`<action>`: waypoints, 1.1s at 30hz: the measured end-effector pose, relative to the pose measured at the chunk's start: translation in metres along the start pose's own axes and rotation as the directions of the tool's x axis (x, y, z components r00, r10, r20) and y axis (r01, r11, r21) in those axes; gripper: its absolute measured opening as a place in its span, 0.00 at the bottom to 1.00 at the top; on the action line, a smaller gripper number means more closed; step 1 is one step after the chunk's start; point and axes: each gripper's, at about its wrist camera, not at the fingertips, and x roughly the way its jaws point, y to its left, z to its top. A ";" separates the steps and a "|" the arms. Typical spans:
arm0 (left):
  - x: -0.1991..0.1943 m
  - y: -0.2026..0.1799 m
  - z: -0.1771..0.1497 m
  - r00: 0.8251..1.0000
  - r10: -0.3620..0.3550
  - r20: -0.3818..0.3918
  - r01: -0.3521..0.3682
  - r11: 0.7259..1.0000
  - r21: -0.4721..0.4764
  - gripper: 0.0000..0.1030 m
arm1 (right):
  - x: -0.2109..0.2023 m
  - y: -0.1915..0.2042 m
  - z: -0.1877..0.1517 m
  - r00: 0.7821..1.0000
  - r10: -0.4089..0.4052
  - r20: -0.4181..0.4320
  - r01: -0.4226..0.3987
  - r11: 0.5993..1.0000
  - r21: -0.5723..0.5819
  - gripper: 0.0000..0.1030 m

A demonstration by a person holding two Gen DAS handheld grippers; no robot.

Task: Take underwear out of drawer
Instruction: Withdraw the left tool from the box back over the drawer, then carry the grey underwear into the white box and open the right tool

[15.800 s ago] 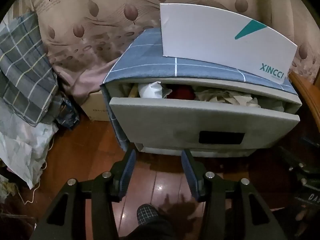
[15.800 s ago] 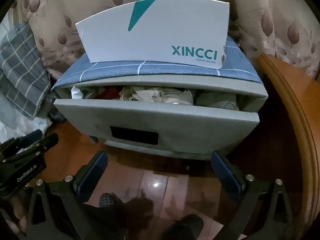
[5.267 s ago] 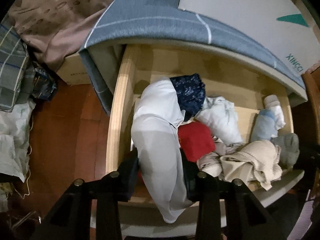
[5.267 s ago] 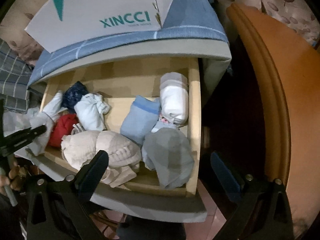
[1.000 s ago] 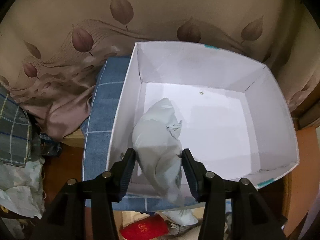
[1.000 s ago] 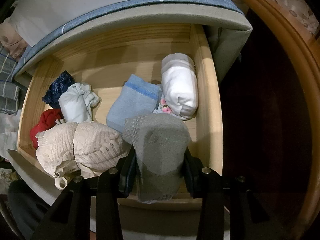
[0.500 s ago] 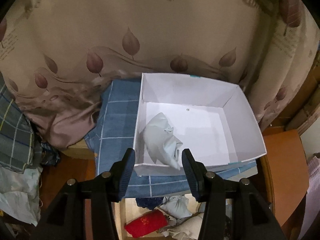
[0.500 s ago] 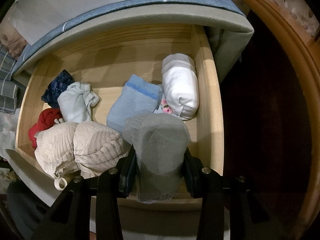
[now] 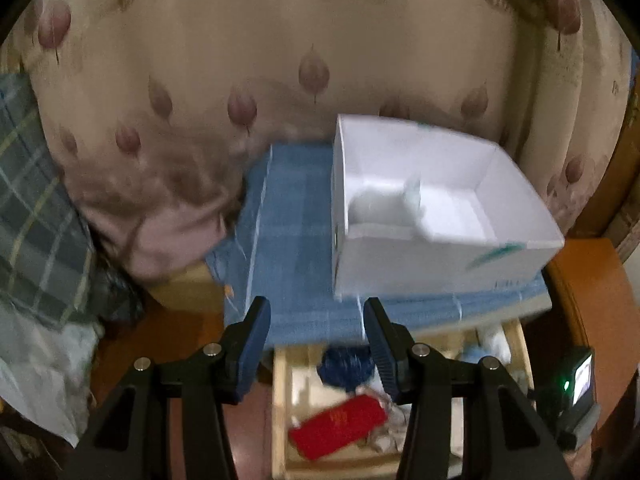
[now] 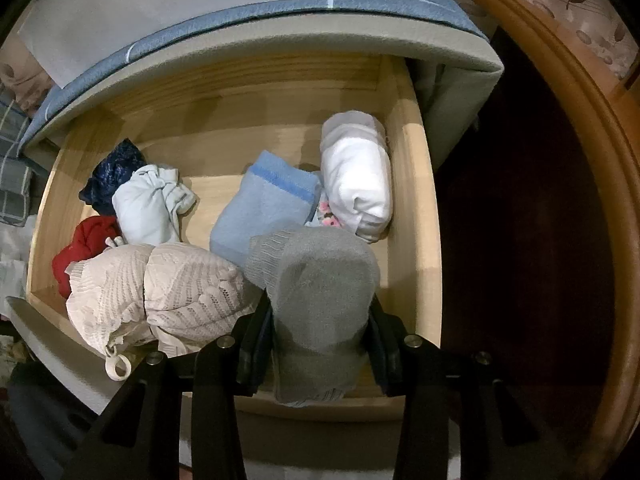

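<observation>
Two grippers in play. Open pale wooden drawer (image 10: 416,184) under blue checked cloth top (image 9: 296,240). White cardboard shoe box (image 9: 440,264) sits on that cloth, pale crumpled underwear (image 9: 384,204) lying inside it, blurred. My left gripper (image 9: 316,344) has fingers apart, nothing between, near the box. My right gripper (image 10: 318,344) is clamped on grey knit rolled garment (image 10: 320,292) at the drawer's front right corner. Cream lace bundle (image 10: 160,288) just beside it.
</observation>
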 end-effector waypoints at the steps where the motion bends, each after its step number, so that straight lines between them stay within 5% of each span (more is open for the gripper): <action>1: 0.008 0.001 -0.011 1.000 0.004 -0.025 -0.004 1.000 -0.007 0.48 | 0.000 0.000 0.000 1.000 0.001 0.001 -0.001 1.000 -0.001 0.37; 13: 0.067 -0.014 -0.108 0.973 0.095 -0.211 -0.105 0.994 -0.033 0.48 | -0.011 -0.008 0.000 0.998 0.054 0.035 -0.054 0.998 0.012 0.37; 26: 0.089 -0.027 -0.153 0.960 0.117 -0.256 -0.128 0.992 -0.025 0.48 | -0.100 -0.014 0.042 0.984 0.097 0.148 -0.097 0.995 -0.007 0.37; 33: 0.081 -0.018 -0.155 0.969 0.133 -0.208 -0.152 0.985 -0.077 0.48 | -0.169 -0.004 0.089 0.957 0.106 0.270 -0.096 0.994 -0.049 0.37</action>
